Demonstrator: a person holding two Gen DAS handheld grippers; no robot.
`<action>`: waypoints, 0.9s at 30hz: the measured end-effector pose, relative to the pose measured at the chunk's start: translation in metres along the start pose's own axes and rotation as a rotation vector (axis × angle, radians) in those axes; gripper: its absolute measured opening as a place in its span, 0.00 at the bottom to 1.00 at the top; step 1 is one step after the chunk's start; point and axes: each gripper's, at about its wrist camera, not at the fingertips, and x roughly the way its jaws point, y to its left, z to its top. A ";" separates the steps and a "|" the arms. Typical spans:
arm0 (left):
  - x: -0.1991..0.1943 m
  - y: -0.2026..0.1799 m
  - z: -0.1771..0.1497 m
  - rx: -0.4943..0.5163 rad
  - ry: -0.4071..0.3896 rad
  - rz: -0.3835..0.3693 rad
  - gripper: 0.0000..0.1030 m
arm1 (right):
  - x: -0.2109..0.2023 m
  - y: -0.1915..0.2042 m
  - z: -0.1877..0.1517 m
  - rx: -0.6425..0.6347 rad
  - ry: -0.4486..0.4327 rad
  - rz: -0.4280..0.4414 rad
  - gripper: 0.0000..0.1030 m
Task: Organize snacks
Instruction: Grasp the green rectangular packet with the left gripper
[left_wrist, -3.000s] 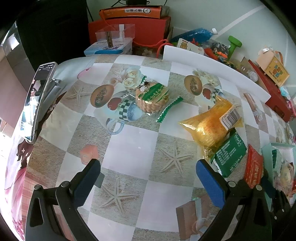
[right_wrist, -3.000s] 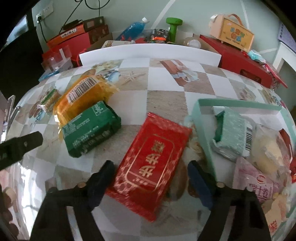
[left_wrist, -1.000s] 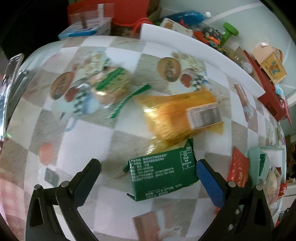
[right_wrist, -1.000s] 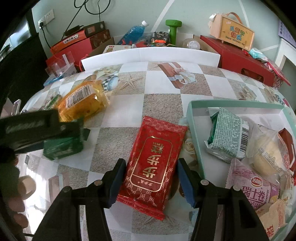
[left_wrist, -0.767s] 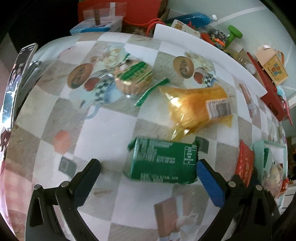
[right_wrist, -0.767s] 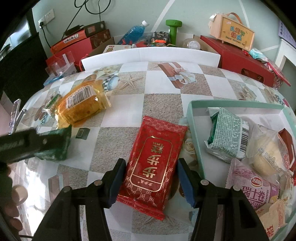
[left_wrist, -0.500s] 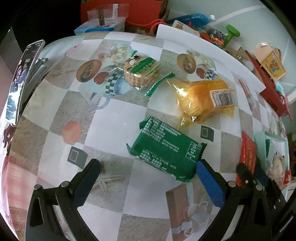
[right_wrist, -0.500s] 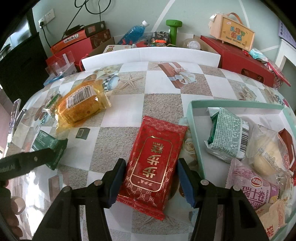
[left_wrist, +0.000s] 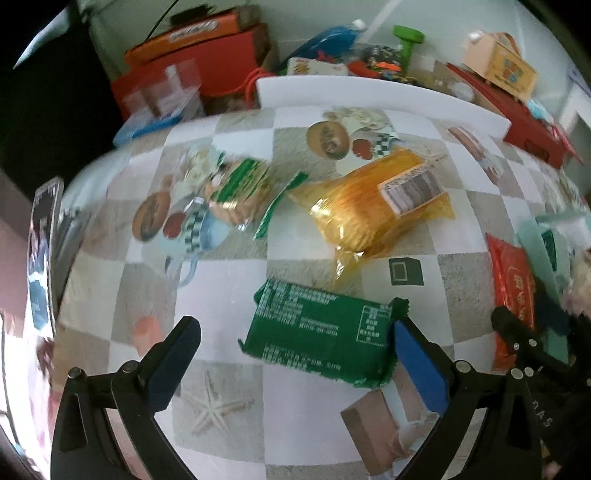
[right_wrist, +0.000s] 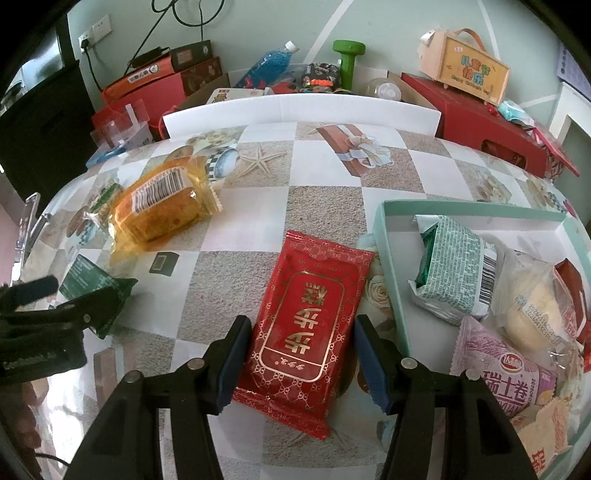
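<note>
In the right wrist view a red snack packet (right_wrist: 310, 321) lies flat on the checked tablecloth. My right gripper (right_wrist: 303, 358) is shut on its near half, a pad against each long side. A green packet (left_wrist: 321, 336) lies between the wide-spread fingers of my left gripper (left_wrist: 295, 362), which is open. The packet's right end is at the right pad (left_wrist: 417, 362), and the left pad stands well clear. In the right wrist view the left gripper (right_wrist: 55, 314) shows at the left edge over the green packet (right_wrist: 92, 280).
A yellow packet (left_wrist: 373, 206) and a round biscuit pack (left_wrist: 236, 192) lie farther back. At the right a teal tray (right_wrist: 384, 236) holds several snacks. A white board (right_wrist: 295, 107) and red boxes line the back. A phone (left_wrist: 42, 251) stands at the left edge.
The left gripper has shifted and rolled; the green packet now lies level between its fingers, closer to the right pad. The right gripper and red packet have not moved.
</note>
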 end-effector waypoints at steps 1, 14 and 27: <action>0.003 -0.005 0.004 0.016 -0.005 0.006 1.00 | 0.000 0.000 0.000 -0.001 0.000 -0.001 0.59; 0.004 -0.017 0.006 0.089 -0.012 -0.034 1.00 | 0.001 0.001 0.000 -0.007 0.000 -0.007 0.59; 0.008 -0.003 0.008 0.002 -0.002 -0.037 0.98 | 0.000 -0.001 0.000 0.003 0.004 0.005 0.58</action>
